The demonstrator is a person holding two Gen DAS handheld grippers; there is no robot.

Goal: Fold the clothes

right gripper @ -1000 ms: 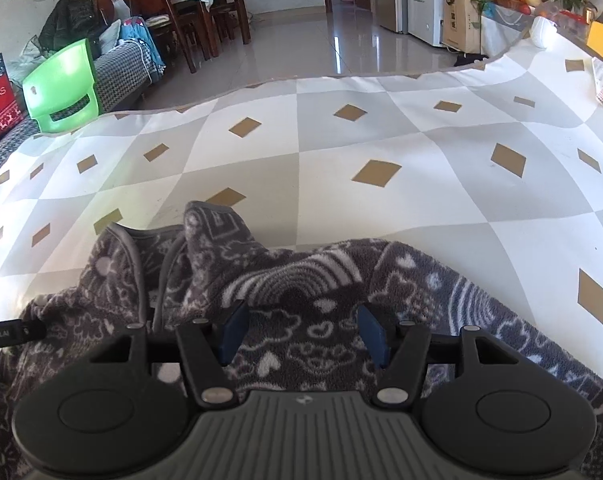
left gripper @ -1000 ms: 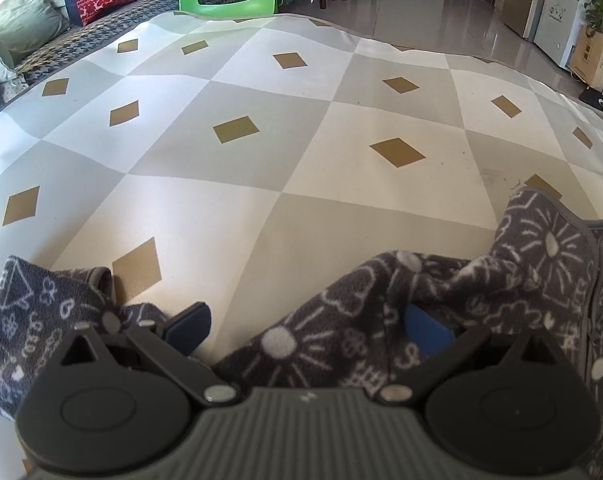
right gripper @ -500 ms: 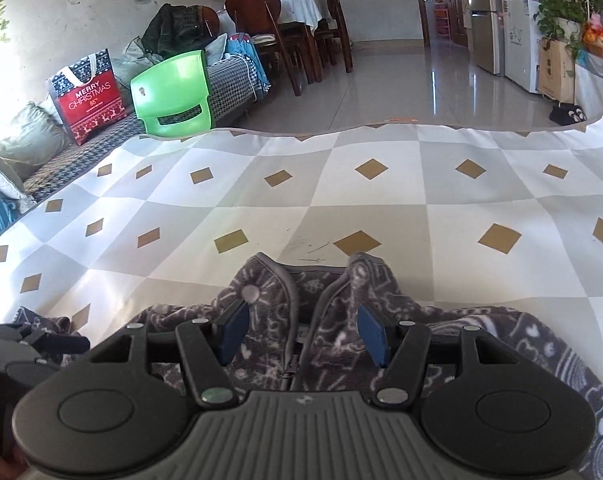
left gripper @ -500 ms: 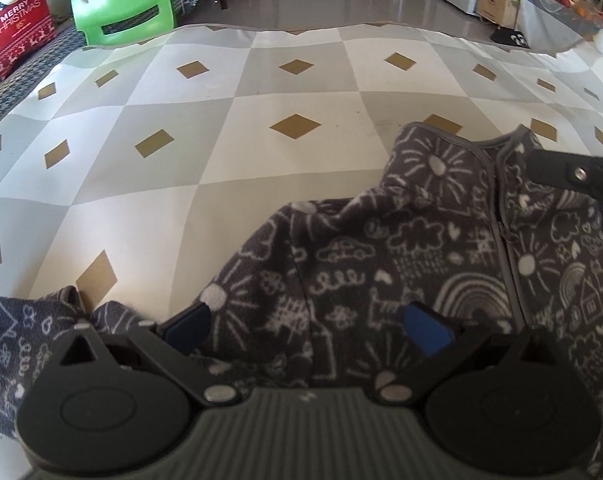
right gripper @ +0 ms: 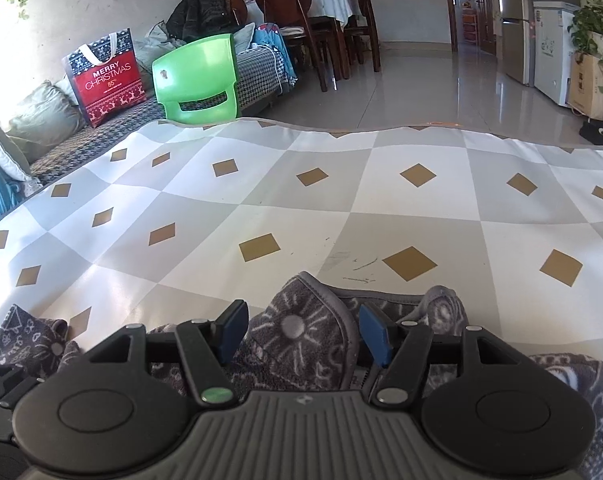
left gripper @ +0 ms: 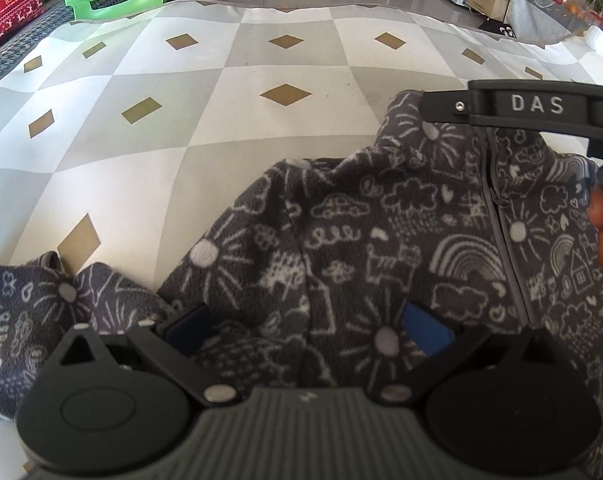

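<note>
The grey printed fleece jacket (left gripper: 401, 240) lay unfolded on the checked mat (left gripper: 221, 120). The right gripper (right gripper: 303, 334) was opening around the collar (right gripper: 301, 320); the left gripper (left gripper: 305, 326) stood wide over the fabric. Next, probably, a sleeve should be folded inward

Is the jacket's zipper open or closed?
Closed. In the left wrist view, the jacket has its zipper running shut from the collar down the front; its lower end is hidden.

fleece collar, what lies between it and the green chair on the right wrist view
Only bare checked mat lies between the fleece collar and the green chair, seen in the right wrist view.
</note>
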